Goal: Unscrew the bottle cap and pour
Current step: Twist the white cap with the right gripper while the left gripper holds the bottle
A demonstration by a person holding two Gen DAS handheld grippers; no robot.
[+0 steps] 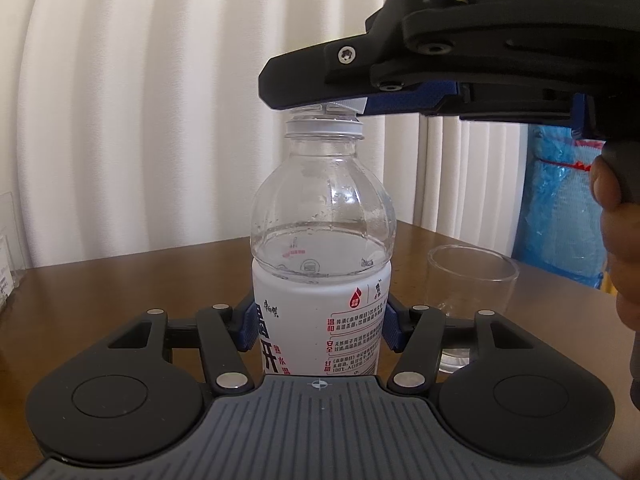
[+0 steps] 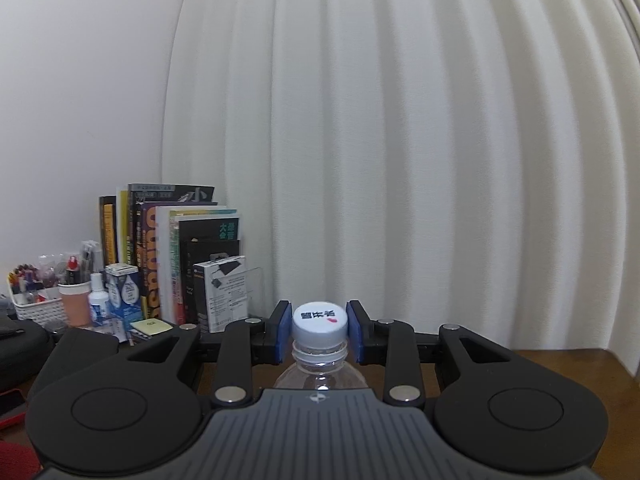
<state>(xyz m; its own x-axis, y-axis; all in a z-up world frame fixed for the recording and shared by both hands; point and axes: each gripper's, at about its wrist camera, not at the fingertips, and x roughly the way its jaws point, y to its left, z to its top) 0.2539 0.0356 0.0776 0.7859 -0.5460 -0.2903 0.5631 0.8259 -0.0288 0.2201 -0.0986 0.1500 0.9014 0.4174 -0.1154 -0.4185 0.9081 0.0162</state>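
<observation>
A clear water bottle (image 1: pixel 322 216) with a white printed label stands upright on the brown table (image 1: pixel 120 280). My left gripper (image 1: pixel 318 326) is shut on the bottle's labelled body, its blue pads pressing both sides. My right gripper (image 2: pixel 319 330) is shut on the white cap (image 2: pixel 319 322), which sits tilted and lifted just above the bottle's neck ring (image 1: pixel 325 125). In the left wrist view the right gripper (image 1: pixel 344 96) reaches in from the upper right over the bottle top. An empty clear glass (image 1: pixel 470 284) stands on the table to the right of the bottle.
A white curtain (image 2: pixel 400 140) hangs behind the table. Books (image 2: pixel 176 252), a small box (image 2: pixel 224 296), a pen basket (image 2: pixel 36 304) and small bottles crowd the table's far left. A blue plastic bag (image 1: pixel 560 208) sits beyond the table's right edge.
</observation>
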